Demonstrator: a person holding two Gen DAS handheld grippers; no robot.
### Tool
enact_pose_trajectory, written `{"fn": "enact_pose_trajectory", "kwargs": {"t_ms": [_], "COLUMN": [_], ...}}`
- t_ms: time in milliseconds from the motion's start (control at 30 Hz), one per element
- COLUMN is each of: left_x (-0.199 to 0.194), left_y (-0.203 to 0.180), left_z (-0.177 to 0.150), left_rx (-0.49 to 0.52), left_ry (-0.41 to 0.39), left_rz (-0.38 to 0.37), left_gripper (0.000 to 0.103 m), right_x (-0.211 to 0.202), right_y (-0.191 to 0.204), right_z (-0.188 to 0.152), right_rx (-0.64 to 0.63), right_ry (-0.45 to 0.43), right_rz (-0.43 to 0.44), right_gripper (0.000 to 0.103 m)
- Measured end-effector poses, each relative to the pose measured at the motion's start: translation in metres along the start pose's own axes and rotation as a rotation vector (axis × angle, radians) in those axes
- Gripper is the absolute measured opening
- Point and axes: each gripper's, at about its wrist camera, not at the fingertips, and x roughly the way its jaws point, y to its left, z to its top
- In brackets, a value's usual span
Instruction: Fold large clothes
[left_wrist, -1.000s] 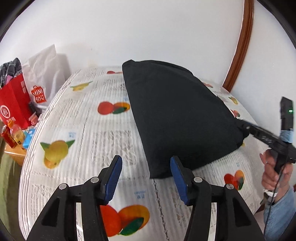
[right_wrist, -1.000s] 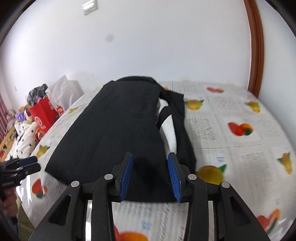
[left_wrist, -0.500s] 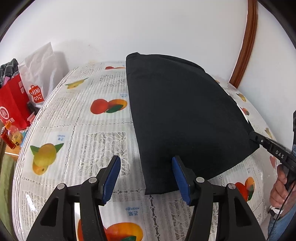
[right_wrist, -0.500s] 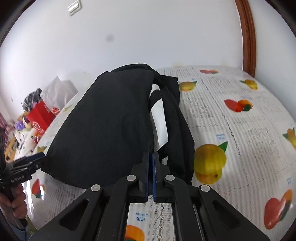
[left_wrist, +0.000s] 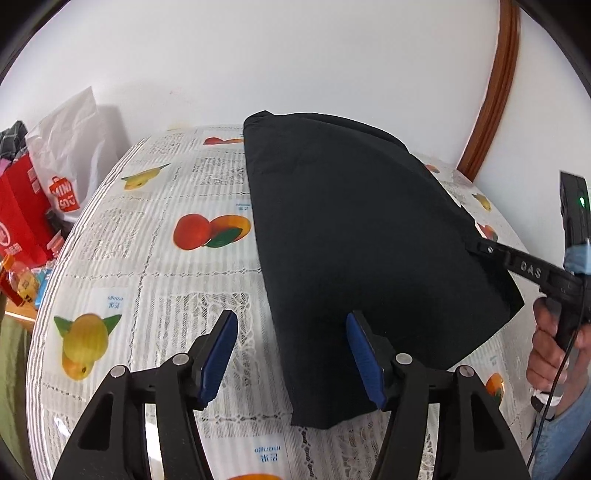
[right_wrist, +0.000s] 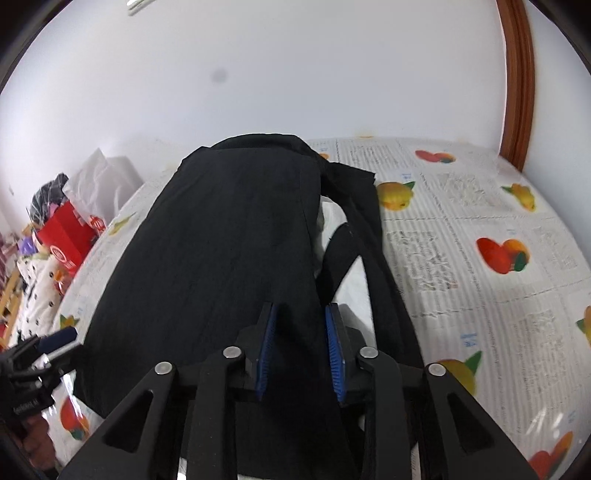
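A large black garment (left_wrist: 362, 236) lies folded lengthwise on the fruit-print tablecloth (left_wrist: 155, 258). My left gripper (left_wrist: 291, 350) is open, its right finger over the garment's near left corner, its left finger over bare cloth. In the right wrist view the garment (right_wrist: 229, 258) runs away from me, with white lining (right_wrist: 354, 280) showing along its right side. My right gripper (right_wrist: 301, 347) is partly open with the near edge of the black fabric between its blue pads. The right gripper (left_wrist: 480, 249) also shows in the left wrist view at the garment's right edge.
A red shopping bag (left_wrist: 22, 218) and a white plastic bag (left_wrist: 74, 147) stand left of the table, with bottles (left_wrist: 18, 277) below. A wooden door frame (left_wrist: 495, 88) rises at the right. A white wall lies behind. The left gripper (right_wrist: 48, 345) shows at the far left.
My right gripper shut half a second ago and has now opened partway, with black fabric lying between its pads. My left gripper moved slightly closer to the garment's corner and stays open.
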Motion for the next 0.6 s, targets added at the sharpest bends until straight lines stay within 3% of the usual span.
{"fn": "enact_pose_trajectory", "kwargs": {"t_ms": [33, 67, 133, 200, 267, 367, 600], "left_x": [0.002, 0.004, 0.006, 0.006, 0.006, 0.006, -0.004], "left_y": [-0.001, -0.001, -0.001, -0.001, -0.002, -0.002, -0.001], "left_z": [0.000, 0.001, 0.001, 0.001, 0.001, 0.001, -0.005], "left_rx": [0.004, 0.006, -0.001, -0.004, -0.001, 0.002, 0.003], "left_ry": [0.003, 0.007, 0.013, 0.014, 0.013, 0.016, 0.015], "left_rz": [0.000, 0.001, -0.013, -0.024, -0.025, -0.023, -0.020], "left_gripper": [0.059, 0.059, 0.060, 0.061, 0.061, 0.061, 0.061], "right_x": [0.003, 0.005, 0.002, -0.011, -0.010, 0.000, -0.032], "right_y": [0.001, 0.003, 0.003, -0.008, -0.017, -0.010, -0.003], "right_z": [0.002, 0.003, 0.005, 0.004, 0.004, 0.002, -0.016], "right_rx": [0.001, -0.007, -0.021, 0.031, 0.098, 0.065, -0.004], "right_ry": [0.003, 0.007, -0.031, -0.098, -0.096, -0.043, -0.035], "right_rz": [0.000, -0.001, 0.011, 0.067, 0.094, 0.024, -0.077], "right_gripper": [0.019, 0.007, 0.004, 0.004, 0.004, 0.007, 0.016]}}
